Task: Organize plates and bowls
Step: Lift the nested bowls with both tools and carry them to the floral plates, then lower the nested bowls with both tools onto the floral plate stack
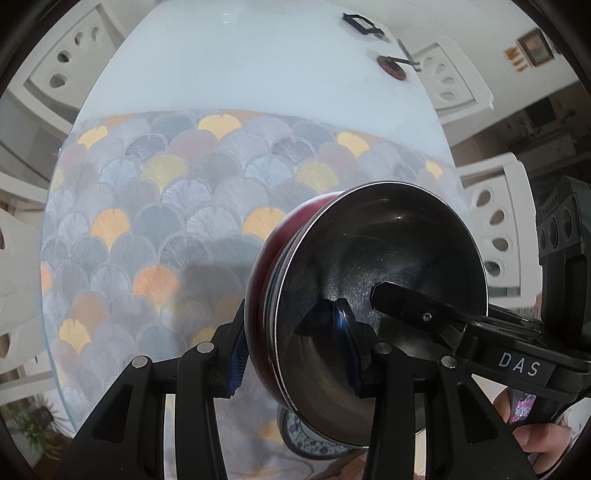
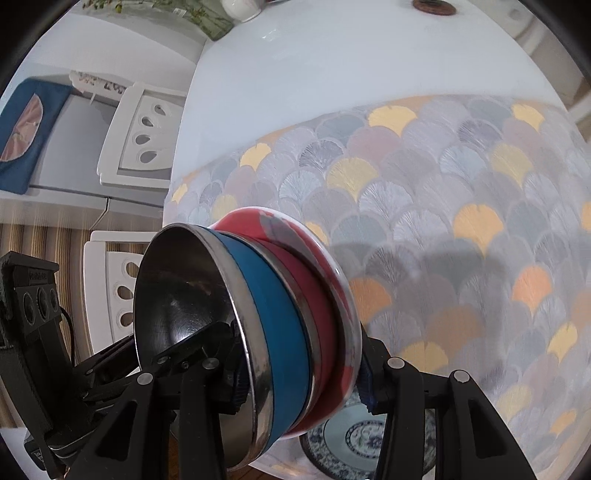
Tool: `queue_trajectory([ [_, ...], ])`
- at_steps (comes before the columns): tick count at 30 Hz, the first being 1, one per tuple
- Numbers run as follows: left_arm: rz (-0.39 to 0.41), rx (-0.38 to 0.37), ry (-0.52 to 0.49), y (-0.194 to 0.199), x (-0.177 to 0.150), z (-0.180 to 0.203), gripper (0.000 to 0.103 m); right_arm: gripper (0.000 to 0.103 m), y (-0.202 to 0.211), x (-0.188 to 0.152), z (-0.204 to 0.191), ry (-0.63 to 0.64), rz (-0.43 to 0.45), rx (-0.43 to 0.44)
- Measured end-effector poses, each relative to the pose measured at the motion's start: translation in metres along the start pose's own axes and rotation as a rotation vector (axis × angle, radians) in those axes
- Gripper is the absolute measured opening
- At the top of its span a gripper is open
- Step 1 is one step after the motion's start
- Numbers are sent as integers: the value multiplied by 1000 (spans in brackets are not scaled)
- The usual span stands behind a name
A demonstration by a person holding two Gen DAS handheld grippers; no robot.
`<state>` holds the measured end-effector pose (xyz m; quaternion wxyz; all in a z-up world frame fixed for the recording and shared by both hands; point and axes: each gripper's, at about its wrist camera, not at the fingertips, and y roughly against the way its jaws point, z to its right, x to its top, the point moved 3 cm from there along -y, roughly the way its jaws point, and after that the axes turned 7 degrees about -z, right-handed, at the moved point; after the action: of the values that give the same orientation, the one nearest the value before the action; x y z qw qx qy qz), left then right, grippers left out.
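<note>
A nested stack of bowls hangs tilted on its side above the table. In the right wrist view it shows a steel bowl with a blue outside [image 2: 280,314], a red steel-rimmed bowl [image 2: 321,295] and a red-and-white bowl [image 2: 295,229]. My left gripper [image 1: 293,360] is shut on the stack's rim, one pad inside the steel bowl [image 1: 388,277] and one on the red outside. My right gripper [image 2: 301,380] is shut on the opposite rim in the same way. A blue-and-white patterned plate [image 2: 354,443] lies on the mat beneath.
The white table [image 1: 240,66] carries a fan-patterned mat [image 1: 166,221]. A dark round coaster [image 1: 391,66] and a black square object [image 1: 360,24] lie at the far end. White chairs [image 2: 144,136] ring the table. A person's fingers [image 1: 539,439] hold the right gripper's handle.
</note>
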<state>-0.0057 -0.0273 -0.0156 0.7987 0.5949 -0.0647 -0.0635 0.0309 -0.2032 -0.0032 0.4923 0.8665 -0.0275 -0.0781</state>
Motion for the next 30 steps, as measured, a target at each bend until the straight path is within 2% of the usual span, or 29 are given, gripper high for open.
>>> queue_trajectory([
  [10,-36,-5,-50,-3,-39,25,40,45,14,-49,17,-59,6,-13],
  [21,-104,11,13,-27,-96,45,40,45,3,-94,50,-32,-110,5],
  [30,-148,-8,83,-52,-134,48,40,45,-17,-122,71,11,-198,-23],
])
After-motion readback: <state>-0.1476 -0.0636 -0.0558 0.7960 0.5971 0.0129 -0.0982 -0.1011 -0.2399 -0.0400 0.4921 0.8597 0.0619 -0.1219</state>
